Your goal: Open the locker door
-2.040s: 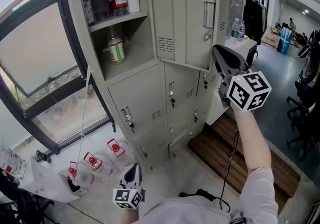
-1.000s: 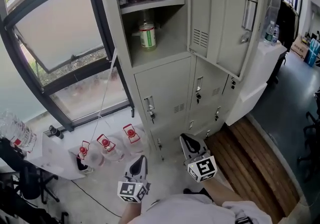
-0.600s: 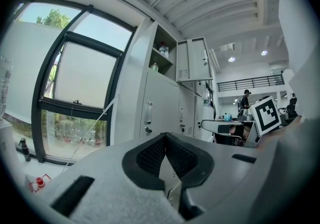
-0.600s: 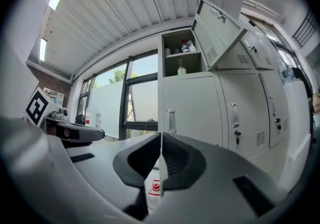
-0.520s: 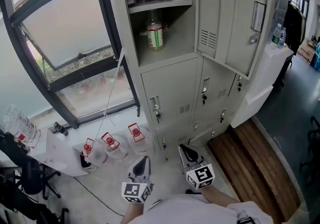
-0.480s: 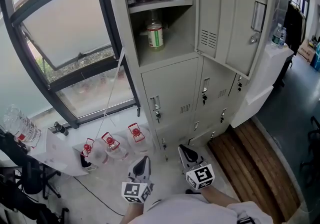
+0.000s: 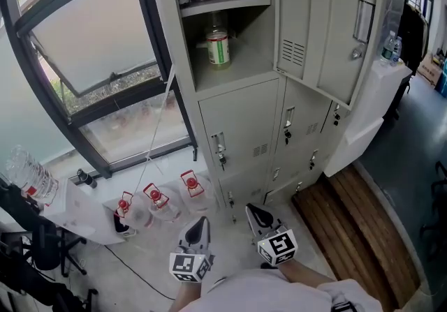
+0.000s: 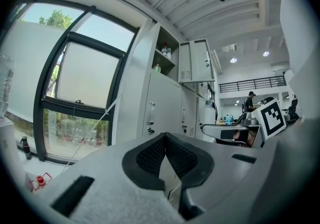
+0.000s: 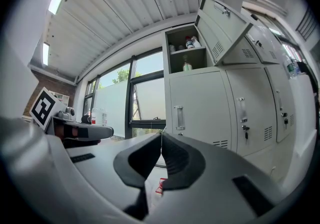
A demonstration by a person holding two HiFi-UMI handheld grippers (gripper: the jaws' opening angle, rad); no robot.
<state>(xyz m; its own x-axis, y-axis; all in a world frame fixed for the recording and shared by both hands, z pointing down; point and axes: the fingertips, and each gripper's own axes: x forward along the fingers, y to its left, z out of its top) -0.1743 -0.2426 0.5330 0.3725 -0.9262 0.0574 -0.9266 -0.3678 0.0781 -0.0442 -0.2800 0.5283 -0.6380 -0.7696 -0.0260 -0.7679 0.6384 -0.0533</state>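
At the top left corner of the locker, one compartment stands open. Its door is swung far out toward the locker's right, so the shelves behind it are fully exposed. From the steep head view the door appears to hinge on its right edge, though the angle makes that hard to confirm. With the door this wide, the task looks finished and nothing seems left to pull.

Left of the locker a tall window fills the wall. On the floor at the locker's foot, toward that window side, sit clear jugs with red caps, well out of the door's swing.

Both tools hang low in front of the locker's bottom row, near the person's body and well apart from any handle. That reads as a resting pose, not a reach. The left tool has its jaws pressed together on nothing, and its own view shows only the locker front beyond them. The right tool is likewise fully closed and empty, pointing up at the locker.

Inside the open compartment a green-labelled bottle stands on the lower shelf.
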